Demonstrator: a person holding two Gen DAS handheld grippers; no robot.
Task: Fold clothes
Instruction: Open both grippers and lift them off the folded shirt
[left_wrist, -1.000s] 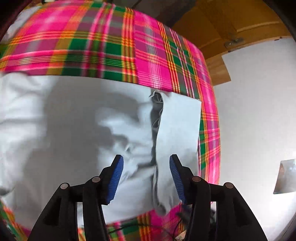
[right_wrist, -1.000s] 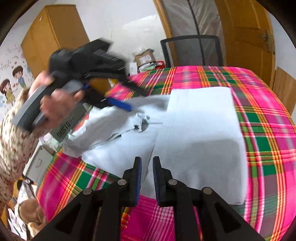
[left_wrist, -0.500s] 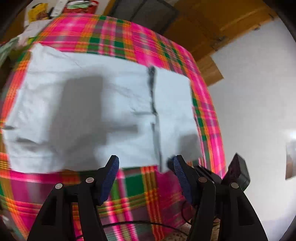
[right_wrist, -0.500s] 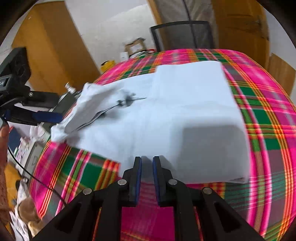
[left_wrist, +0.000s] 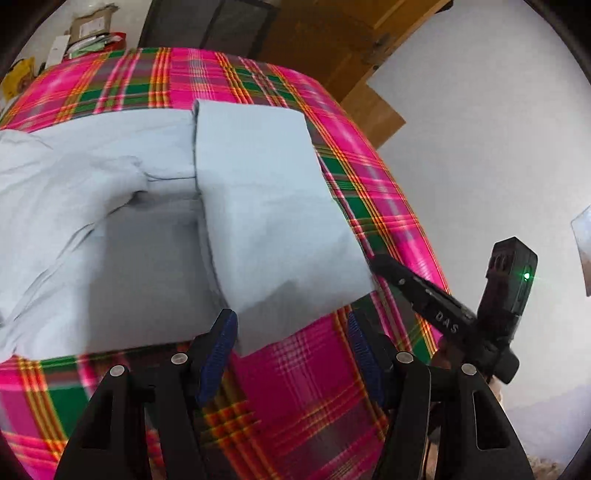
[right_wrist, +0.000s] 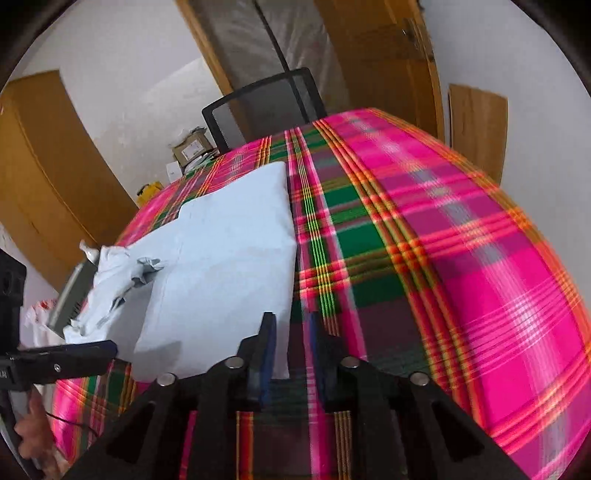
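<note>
A pale blue garment (left_wrist: 258, 192) lies on the plaid tablecloth (left_wrist: 295, 387), its right part folded into a smooth flat panel. Its left part (left_wrist: 66, 184) is rumpled and bunched. My left gripper (left_wrist: 291, 343) is open over the near table edge, just short of the panel's near hem, with nothing between its fingers. In the right wrist view the garment (right_wrist: 221, 266) lies to the left. My right gripper (right_wrist: 291, 332) sits beside its near right corner, fingers narrowly apart over bare cloth. The right gripper (left_wrist: 380, 264) also shows at that corner in the left wrist view.
A black mesh chair (right_wrist: 266, 107) stands behind the table, with cardboard boxes (right_wrist: 192, 147) beside it. Wooden doors and a wardrobe (right_wrist: 44, 177) line the walls. A grey box (right_wrist: 70, 295) rests at the table's left edge. A hand (right_wrist: 29, 435) holds the left gripper.
My left gripper pulled back from above the garment to the near table edge. My right gripper swung right, off the garment's hem, and its fingers parted slightly.
</note>
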